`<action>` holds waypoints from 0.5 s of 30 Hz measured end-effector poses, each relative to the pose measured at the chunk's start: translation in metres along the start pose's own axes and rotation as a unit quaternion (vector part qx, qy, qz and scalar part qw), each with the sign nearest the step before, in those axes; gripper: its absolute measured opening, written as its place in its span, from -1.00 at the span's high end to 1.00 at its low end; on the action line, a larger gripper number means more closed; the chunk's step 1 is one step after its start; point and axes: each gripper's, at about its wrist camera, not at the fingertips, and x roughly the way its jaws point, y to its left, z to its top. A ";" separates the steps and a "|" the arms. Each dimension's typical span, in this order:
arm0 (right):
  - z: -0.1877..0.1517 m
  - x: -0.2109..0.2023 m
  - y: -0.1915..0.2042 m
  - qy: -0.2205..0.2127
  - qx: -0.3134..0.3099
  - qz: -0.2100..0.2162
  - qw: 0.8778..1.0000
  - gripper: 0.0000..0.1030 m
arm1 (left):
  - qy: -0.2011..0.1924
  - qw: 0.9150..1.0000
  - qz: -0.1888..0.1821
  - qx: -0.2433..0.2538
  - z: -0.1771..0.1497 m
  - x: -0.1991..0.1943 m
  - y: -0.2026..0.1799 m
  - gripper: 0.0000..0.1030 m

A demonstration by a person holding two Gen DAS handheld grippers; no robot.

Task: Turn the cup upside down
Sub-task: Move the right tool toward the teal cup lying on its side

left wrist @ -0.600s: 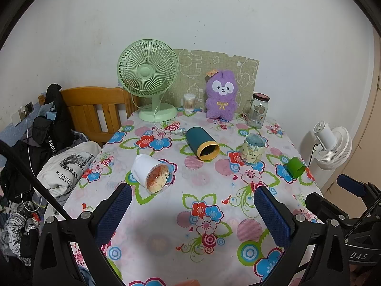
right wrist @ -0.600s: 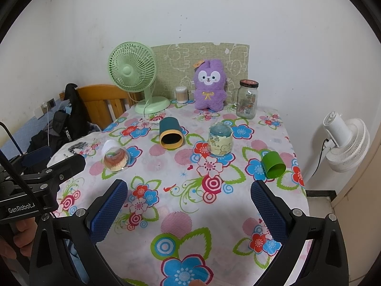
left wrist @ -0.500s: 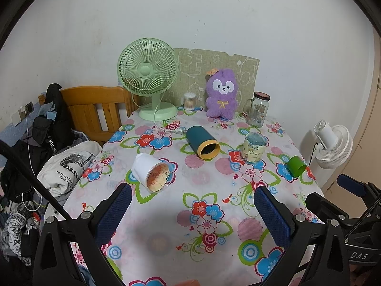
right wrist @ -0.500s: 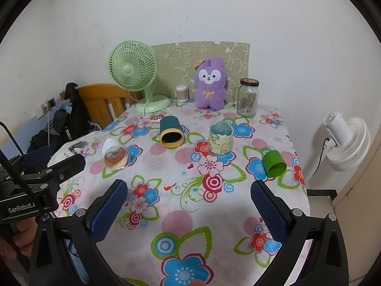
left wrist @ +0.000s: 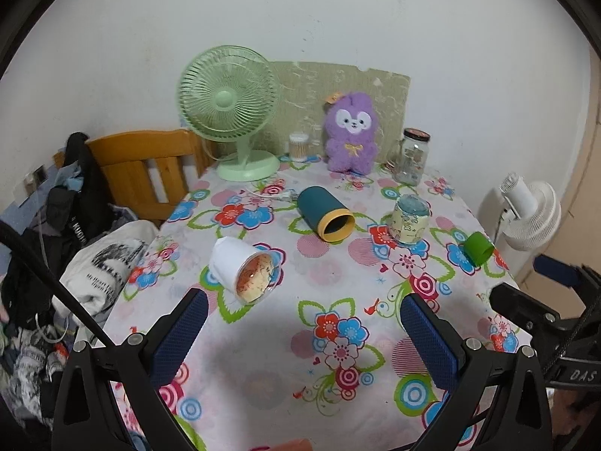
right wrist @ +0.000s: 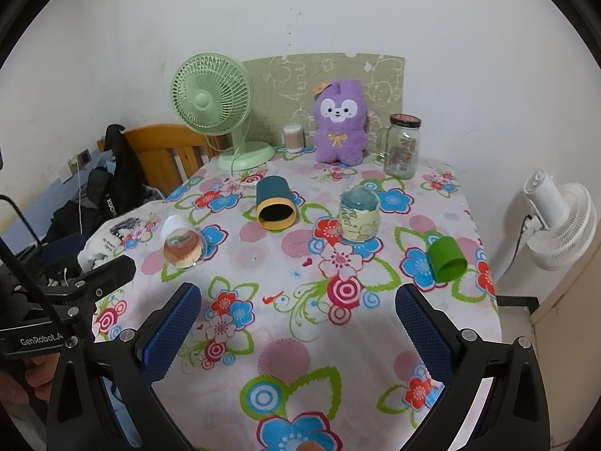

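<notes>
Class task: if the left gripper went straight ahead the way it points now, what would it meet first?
Probably the flowered tablecloth between the white cup and the teal cup; depth is unclear.

White lettering "GenRobot.A", cut off at the end, stands on the black body of the left gripper in the right wrist view. "DAS" shows in grey on the right gripper in the left wrist view. The black bag carries white letters reading "KUCH", partly hidden. The folded white shirt bears small print, "My Heart Open" as far as it can be read.
</notes>
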 end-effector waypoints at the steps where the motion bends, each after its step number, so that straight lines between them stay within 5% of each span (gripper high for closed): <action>1: 0.004 0.005 0.001 0.003 -0.004 0.001 1.000 -1.00 | 0.006 1.000 -0.007 0.004 0.003 0.004 0.003 -1.00; 15: 0.068 0.090 0.023 0.043 -0.057 0.026 0.997 -1.00 | 0.062 0.995 -0.014 0.082 0.052 0.079 0.039 -1.00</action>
